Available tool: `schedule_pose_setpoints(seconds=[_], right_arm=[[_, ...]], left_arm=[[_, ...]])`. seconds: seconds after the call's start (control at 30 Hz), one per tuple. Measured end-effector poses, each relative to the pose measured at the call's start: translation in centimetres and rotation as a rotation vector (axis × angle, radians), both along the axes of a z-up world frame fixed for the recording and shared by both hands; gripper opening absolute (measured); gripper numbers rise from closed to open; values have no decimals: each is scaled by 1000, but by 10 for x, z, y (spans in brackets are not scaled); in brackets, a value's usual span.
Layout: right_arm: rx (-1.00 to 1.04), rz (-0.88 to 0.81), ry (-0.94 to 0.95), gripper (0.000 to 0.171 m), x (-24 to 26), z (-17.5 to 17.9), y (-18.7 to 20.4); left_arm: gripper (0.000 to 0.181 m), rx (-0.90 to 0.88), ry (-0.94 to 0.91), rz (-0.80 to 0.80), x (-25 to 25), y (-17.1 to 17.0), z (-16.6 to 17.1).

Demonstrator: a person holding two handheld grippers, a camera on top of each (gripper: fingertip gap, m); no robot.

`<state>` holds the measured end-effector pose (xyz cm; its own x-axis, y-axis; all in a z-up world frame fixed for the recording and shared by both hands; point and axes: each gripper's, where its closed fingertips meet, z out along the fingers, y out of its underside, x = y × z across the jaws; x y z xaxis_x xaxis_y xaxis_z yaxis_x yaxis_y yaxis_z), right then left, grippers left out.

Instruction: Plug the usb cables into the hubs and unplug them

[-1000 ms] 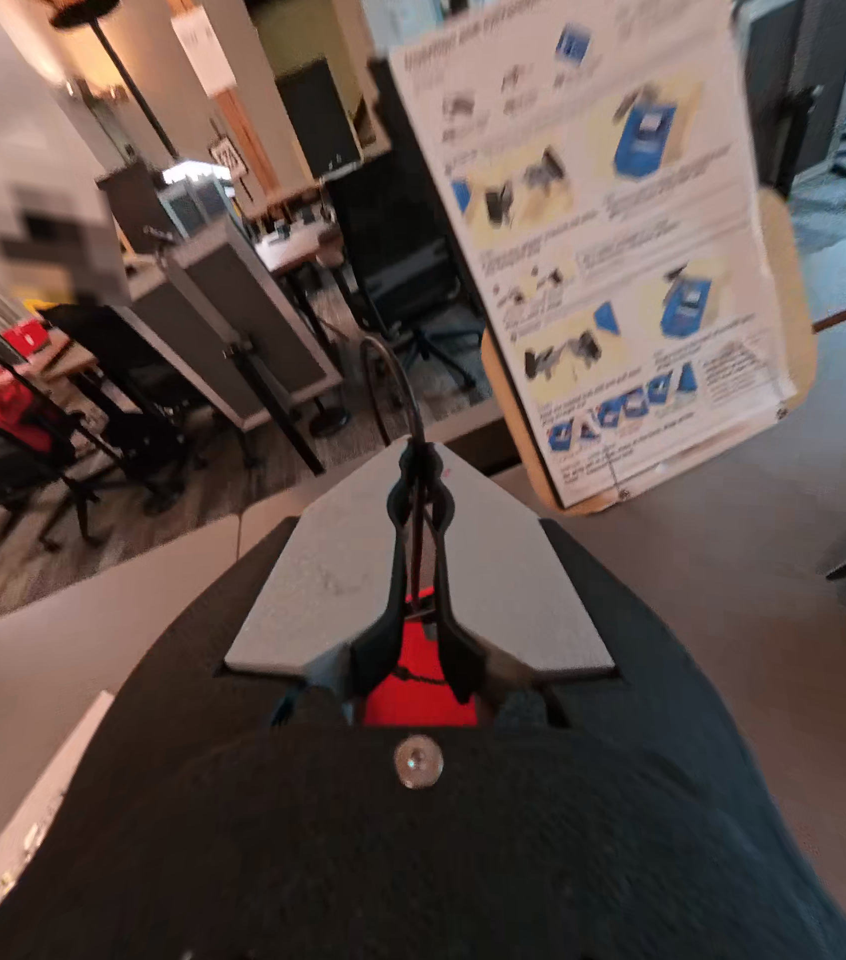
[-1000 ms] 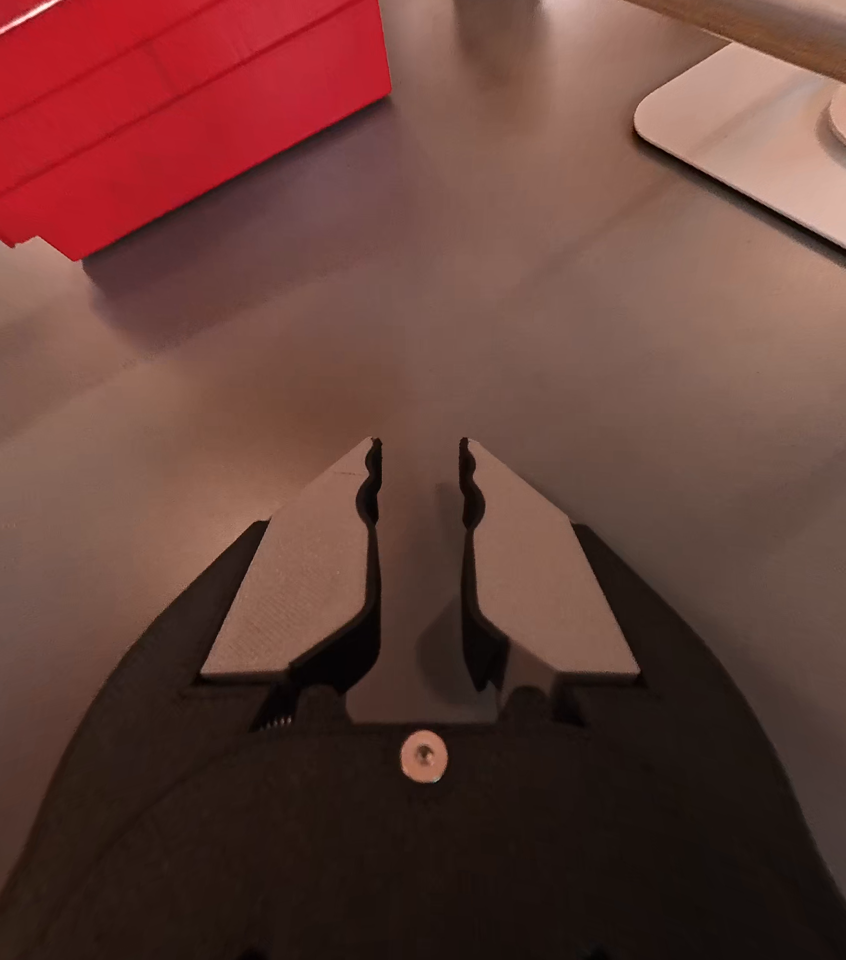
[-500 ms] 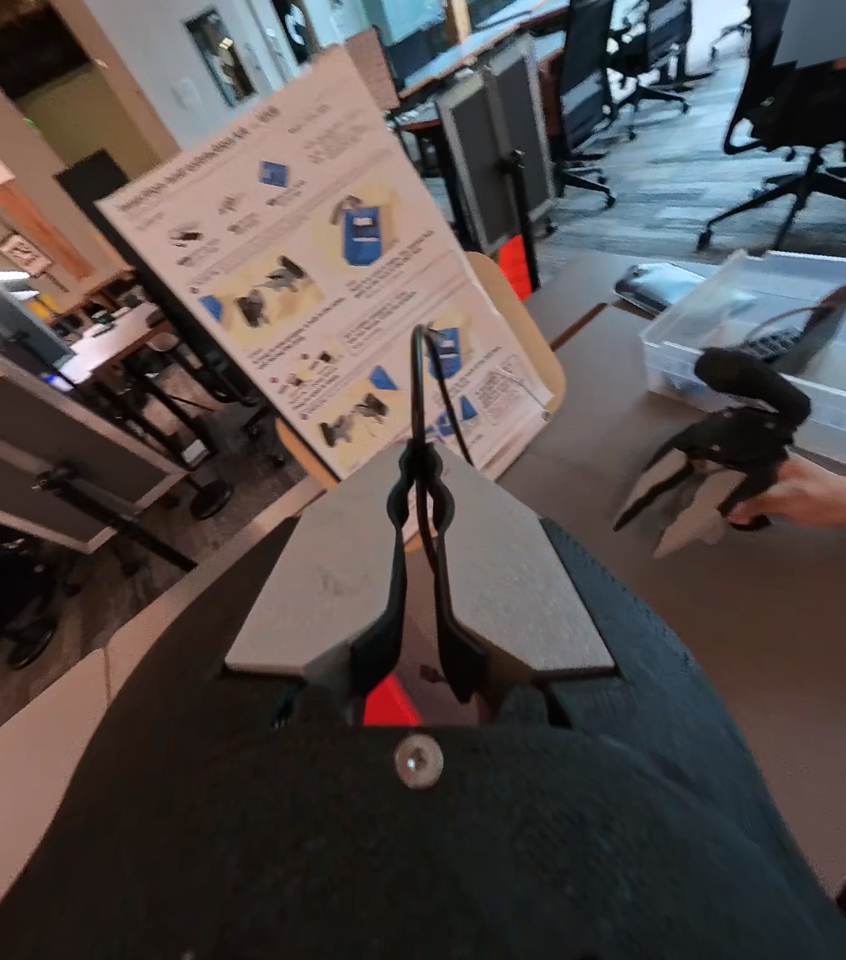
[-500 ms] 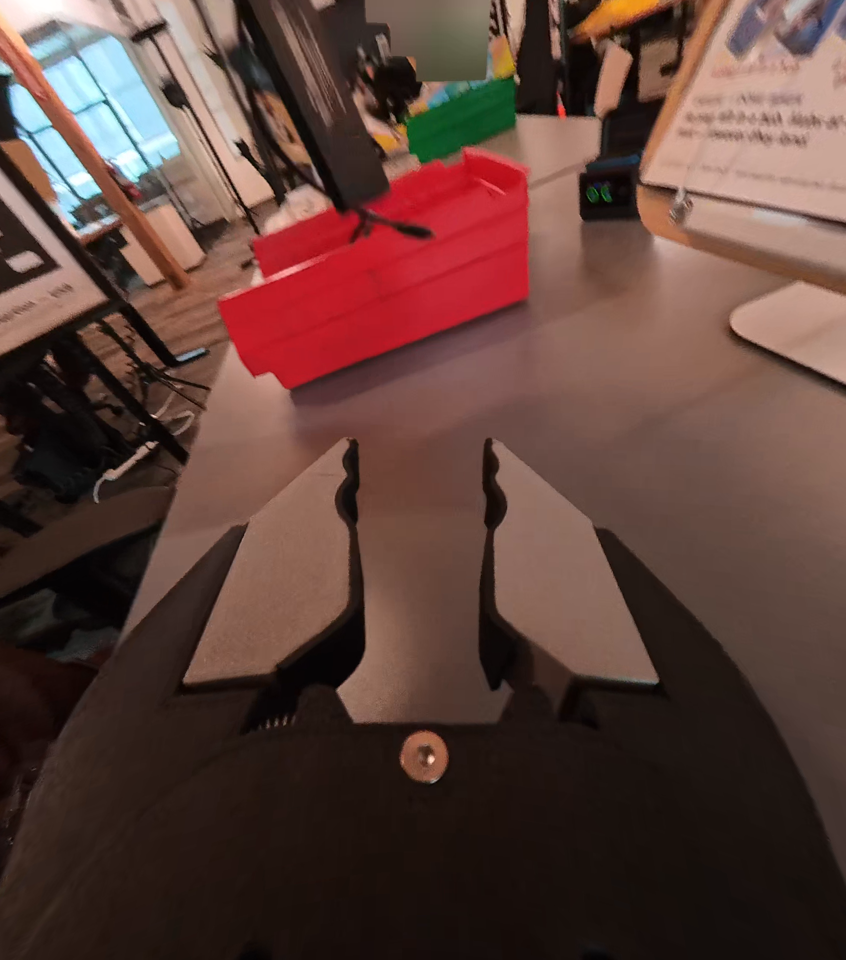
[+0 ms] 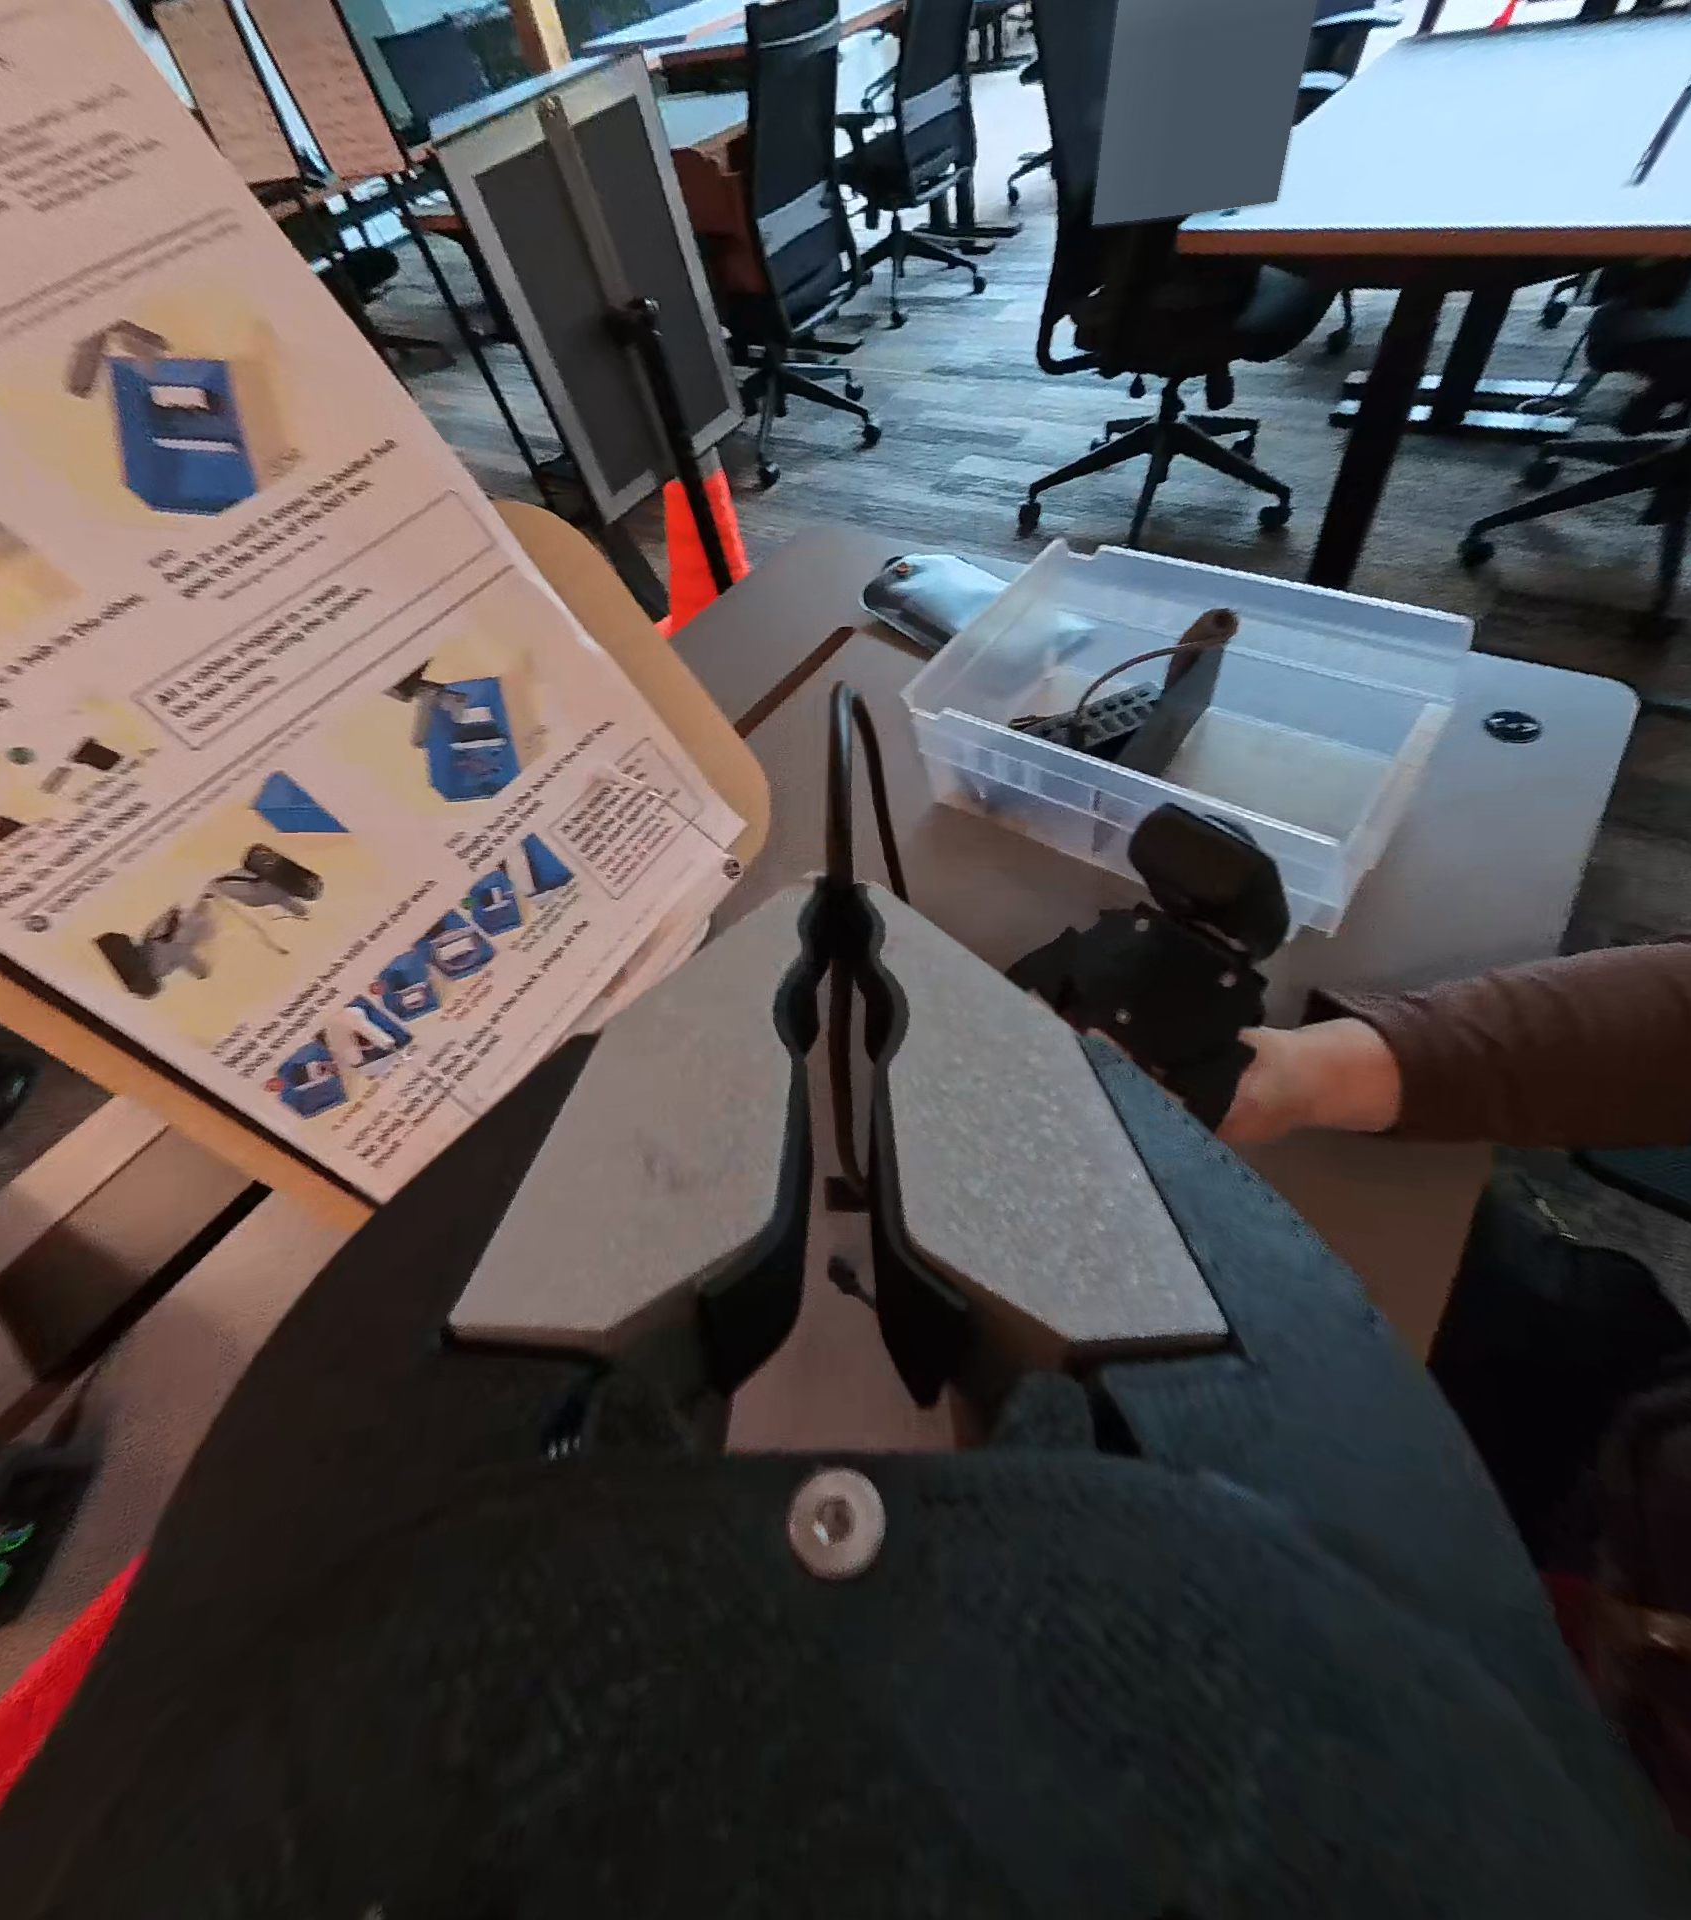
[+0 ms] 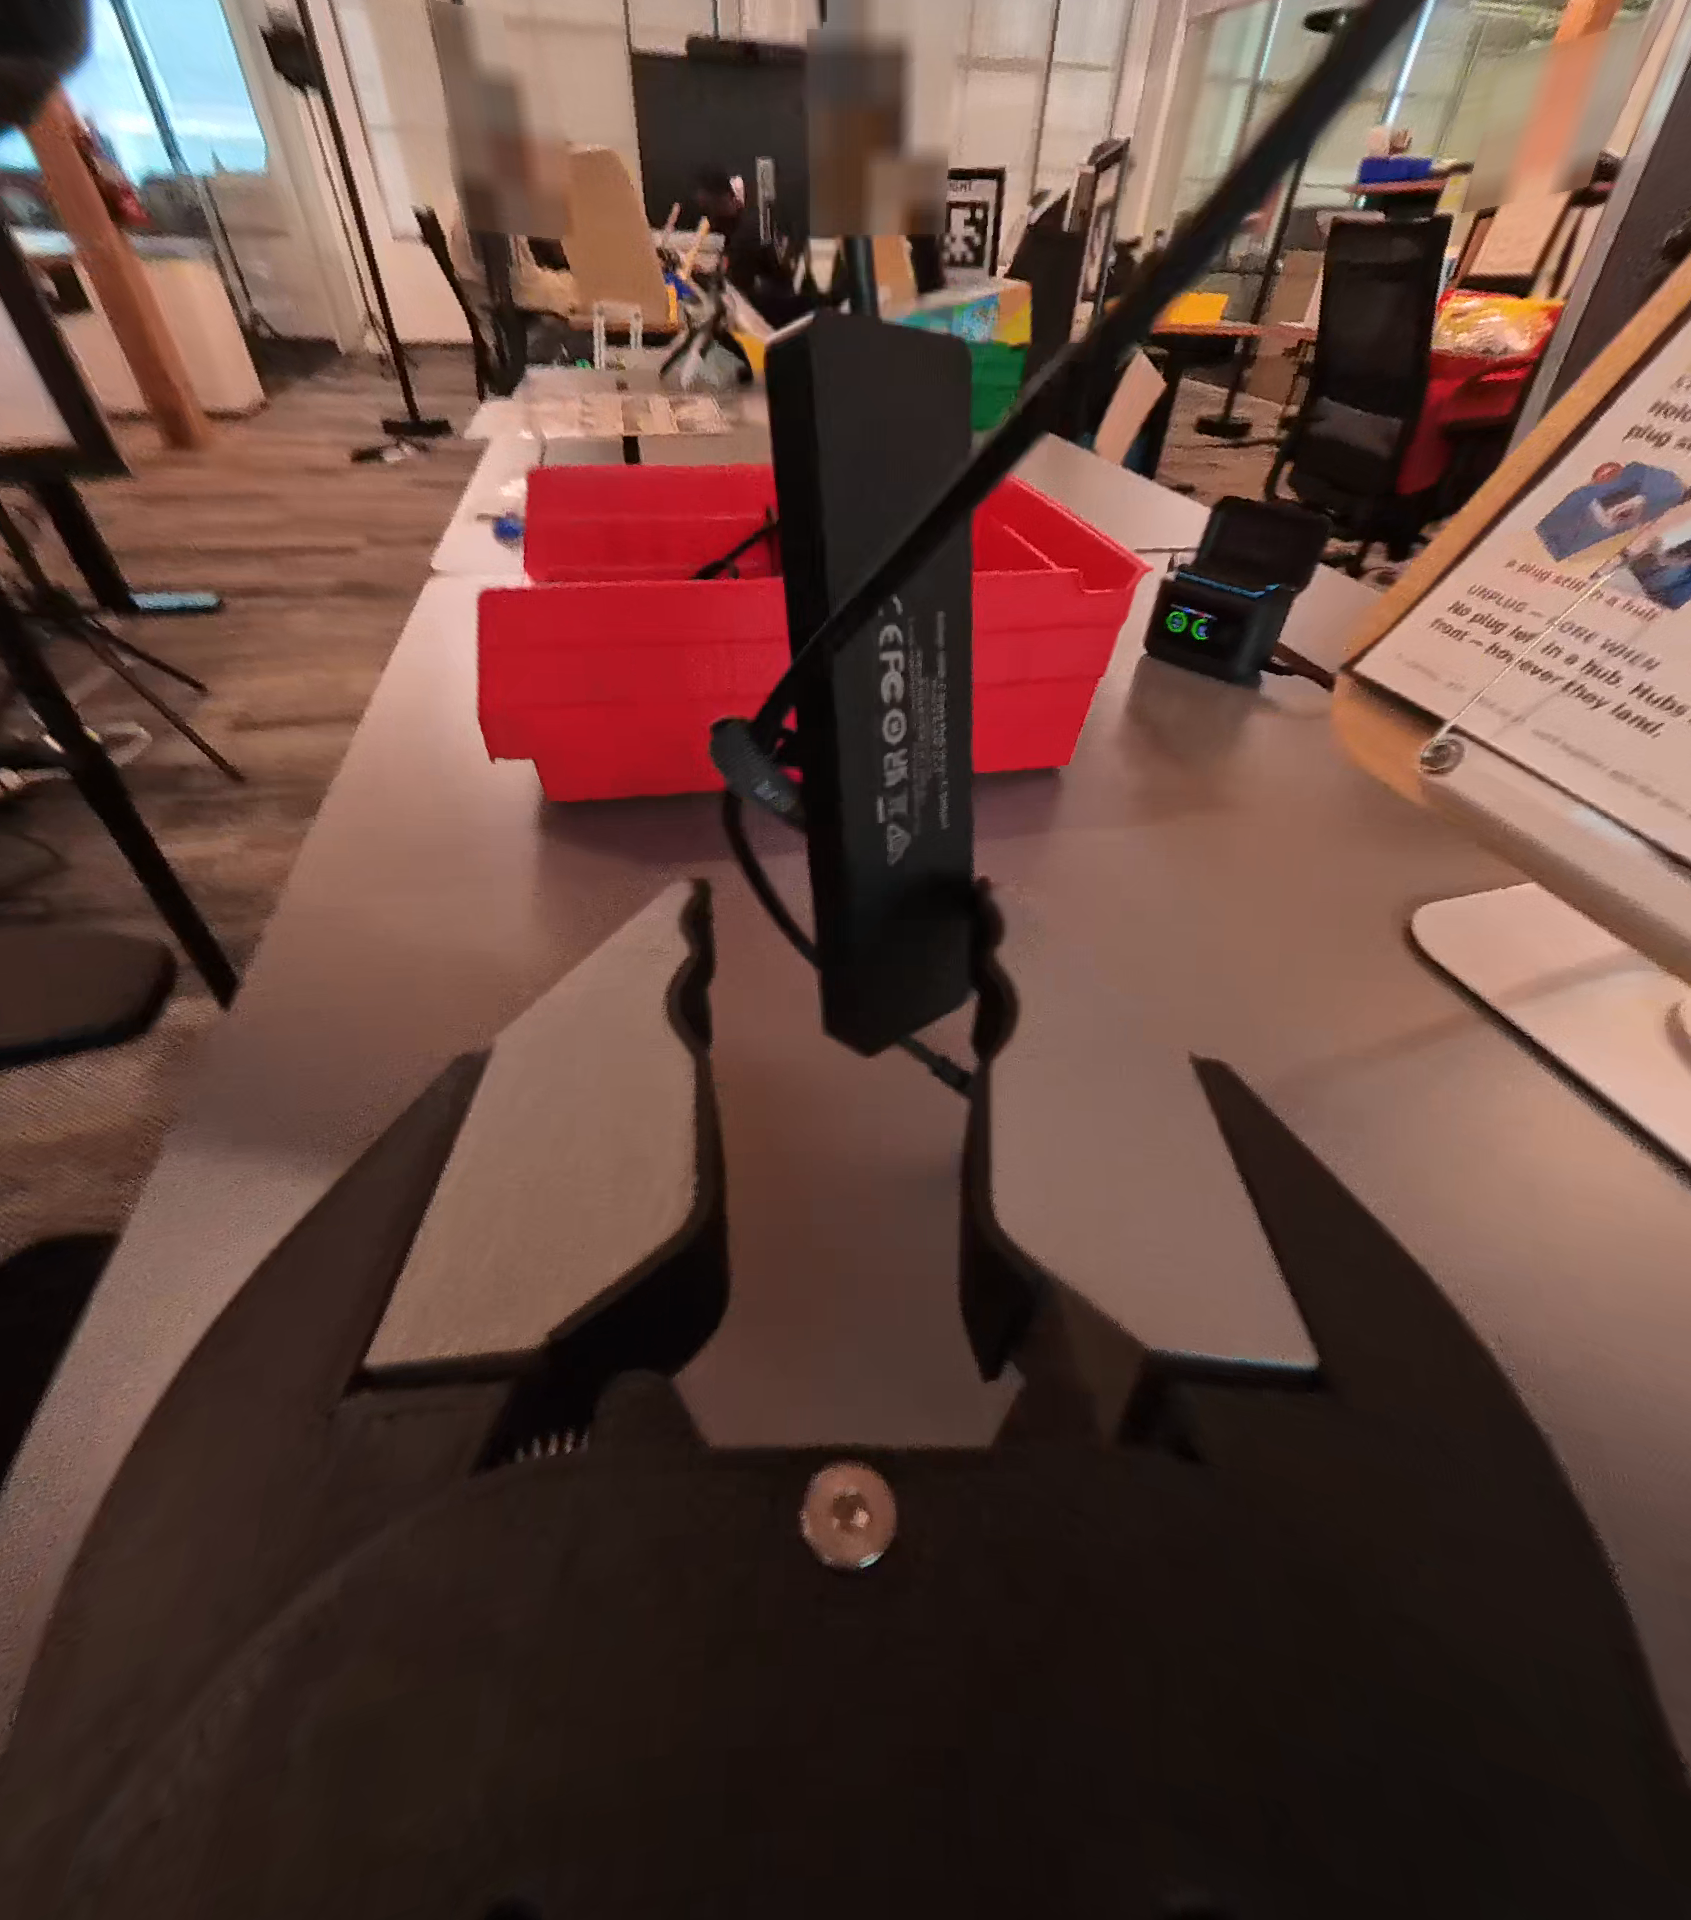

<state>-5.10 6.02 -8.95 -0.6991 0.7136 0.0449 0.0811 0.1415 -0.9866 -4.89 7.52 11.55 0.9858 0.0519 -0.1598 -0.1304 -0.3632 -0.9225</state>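
In the left wrist view my left gripper [image 5: 841, 920] is shut on a thin black cable [image 5: 846, 769] that loops up above the fingertips. In the right wrist view a long black usb hub [image 6: 872, 675] hangs upright in the air on a black cable [image 6: 1163, 270] that runs up and off the frame at the upper right. My right gripper [image 6: 841, 935] is open, and the hub's lower end hangs between its fingertips, close to the right one. The right gripper also shows in the left wrist view [image 5: 1163, 966], held by a hand.
A red bin [image 6: 612, 665] stands on the grey table [image 6: 1236, 1039] behind the hub. A small black box with green lights [image 6: 1225, 613] is beside it. An instruction board [image 5: 228, 644] on a white base [image 6: 1568, 987] stands nearby. A clear plastic bin [image 5: 1340, 727] holds another hub. Left tips to right tips: about 20 centimetres.
The left view has swung right, with the cable still gripped. The right gripper has tilted up and opened wider, and the hanging hub has come between its fingertips.
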Motion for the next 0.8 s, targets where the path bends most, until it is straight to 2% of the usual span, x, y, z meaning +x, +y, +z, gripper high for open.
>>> schedule_pose_setpoints(seconds=[0.03, 0.07, 0.17, 0.23, 0.43, 0.47, 0.53, 0.67, 0.8], right_arm=[[44, -18, 8, 31, 0, -2, 2], [81, -35, 18, 26, 0, -4, 4], [132, -113, 10, 25, -5, -6, 15], [113, -104, -10, 6, -3, -4, 18], [-28, 8, -182, 7, 5, -3, 25], [-64, 38, -236, 7, 6, -6, 26], [-149, 104, -353, 7, 9, -13, 26], [-307, 143, -574, 7, 8, -29, 38], [-275, 116, -748, 7, 12, -58, 50]], left_arm=[[0, 2, -15, -3, 1, 2, -1], [0, 3, -31, -3, 1, 3, -2], [0, 10, -54, 10, -5, 4, -5], [0, 11, -61, 32, -12, 3, -7], [0, -44, -44, 131, -50, -9, -25], [1, -71, -73, 139, -56, -11, -33], [15, -160, -119, 162, -69, -19, -57], [43, -395, -71, 247, -93, -44, -116], [50, -484, -82, 241, -87, -56, -160]])
